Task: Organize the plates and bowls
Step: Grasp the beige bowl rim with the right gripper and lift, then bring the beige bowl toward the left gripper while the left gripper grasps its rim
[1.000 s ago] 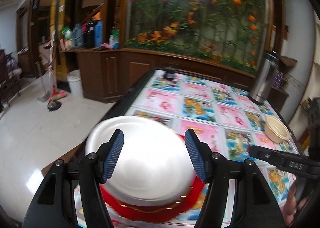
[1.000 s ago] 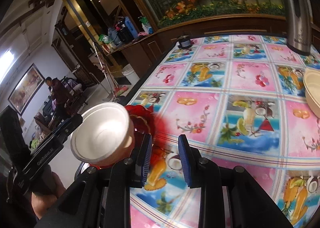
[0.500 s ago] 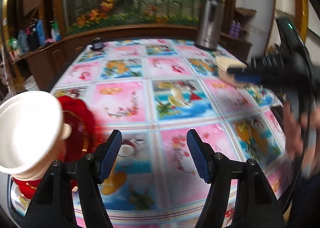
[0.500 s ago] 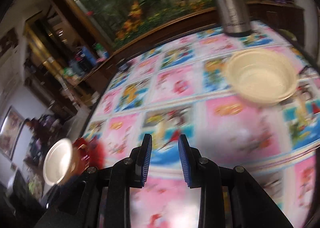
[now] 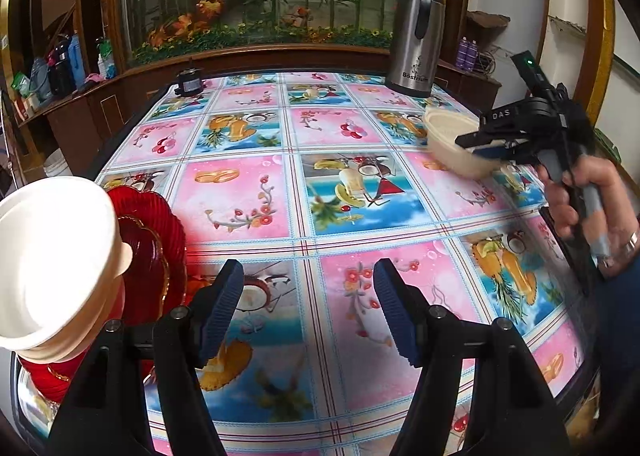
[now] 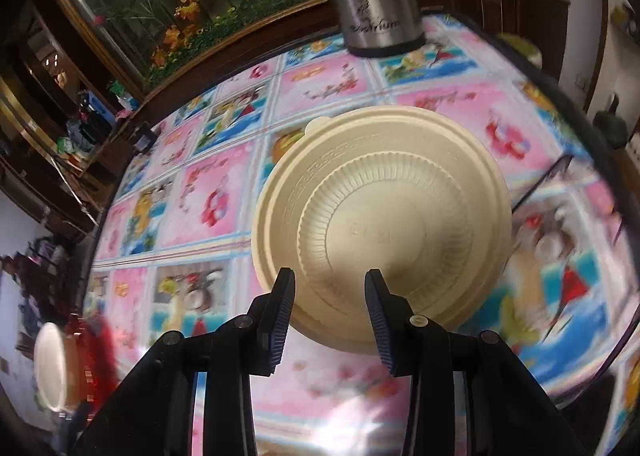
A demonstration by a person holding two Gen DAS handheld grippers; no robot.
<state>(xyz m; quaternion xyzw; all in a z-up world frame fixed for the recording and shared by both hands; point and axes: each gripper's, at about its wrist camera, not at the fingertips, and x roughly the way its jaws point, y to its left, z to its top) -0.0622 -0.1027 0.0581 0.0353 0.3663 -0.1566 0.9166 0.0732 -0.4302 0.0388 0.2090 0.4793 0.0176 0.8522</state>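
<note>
Cream plastic bowl (image 6: 384, 224) on the patterned tablecloth (image 6: 224, 192), straight ahead of the right gripper (image 6: 330, 316), near rim between jaws just opening, not pinched; left gripper (image 5: 308, 304) open, empty, well apart, beside white bowl (image 5: 56, 260) stacked on red plates (image 5: 152, 256).

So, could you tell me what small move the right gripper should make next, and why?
Probably ease the right gripper forward and down so its jaws straddle the near rim of the cream bowl, then close. Its jaws have just been opening and stand apart at that rim without pressing on it. The left gripper is open and empty, and the white bowl already sits on the red plates.
</note>
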